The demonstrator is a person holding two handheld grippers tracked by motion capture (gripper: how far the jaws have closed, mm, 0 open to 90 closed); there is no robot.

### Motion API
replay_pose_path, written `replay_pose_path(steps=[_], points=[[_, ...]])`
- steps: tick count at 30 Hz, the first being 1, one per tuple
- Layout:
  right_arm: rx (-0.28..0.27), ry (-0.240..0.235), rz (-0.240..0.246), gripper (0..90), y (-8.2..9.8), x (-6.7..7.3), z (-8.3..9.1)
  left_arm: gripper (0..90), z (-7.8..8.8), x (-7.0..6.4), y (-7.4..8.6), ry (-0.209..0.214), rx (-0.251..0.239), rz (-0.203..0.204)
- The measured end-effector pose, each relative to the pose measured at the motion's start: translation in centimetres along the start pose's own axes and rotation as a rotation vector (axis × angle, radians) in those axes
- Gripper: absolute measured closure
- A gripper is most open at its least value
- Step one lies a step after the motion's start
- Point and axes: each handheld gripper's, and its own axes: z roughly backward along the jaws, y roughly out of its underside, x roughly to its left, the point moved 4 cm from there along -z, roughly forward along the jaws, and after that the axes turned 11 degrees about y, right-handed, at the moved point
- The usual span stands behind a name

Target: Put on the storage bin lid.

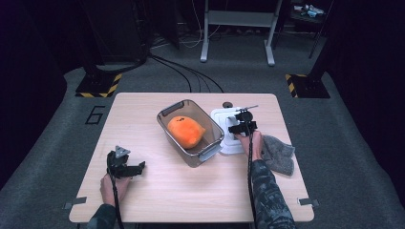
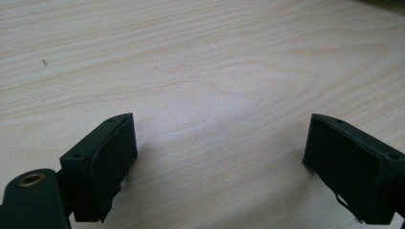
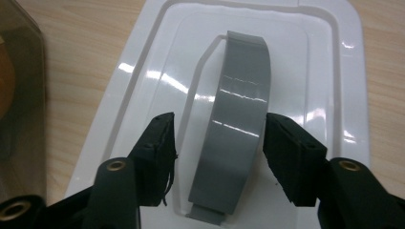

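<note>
The white lid (image 3: pixel 305 62) lies flat on the wooden table (image 1: pixel 157 200), just beside the clear bin (image 1: pixel 214 147), on the side towards the grey cloth (image 1: pixel 279 153); its near long edge runs alongside the bin's wall. A grey arched handle (image 3: pixel 239 129) rises from the lid's sunken middle. The right gripper (image 3: pixel 218 152) hangs over the lid with its jaws set either side of that handle. They stand partly open: the right-hand pad looks to sit against the handle's edge, while a narrow gap shows between the left-hand pad and the handle, so nothing is clamped. In the high view the right gripper (image 1: pixel 242 125) sits over the lid's centre, with the cloth behind the person's hand near the table's right edge. Inside the bin lies an orange soft thing (image 1: pixel 185 130), leaving room along the bin's walls. The left gripper (image 1: pixel 125 164) rests well apart from the bin, towards the near left corner of the table, its jaws wide and holding nothing, with bare wood between them in the left gripper view (image 2: pixel 217 157). Between the bin and the table's near edge the wood lies open.
</note>
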Motion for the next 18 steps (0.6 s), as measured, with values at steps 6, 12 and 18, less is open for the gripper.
replay_pose_path(steps=[6, 12, 18], points=[[0.002, 0.006, -0.027, 57.9, -0.17, 0.04, -0.71, 10.5, 0.00, -0.02, 0.00, 0.001, 0.000, -0.001], [-0.011, -0.006, -0.096, 63.4, 0.27, -0.06, -0.84, 10.6, 0.00, -0.05, 0.00, -0.002, 0.000, -0.003], [-0.030, -0.014, -0.102, 66.3, 0.21, 0.07, -0.73, 10.6, 0.00, -0.07, 0.00, -0.009, -0.003, -0.008]])
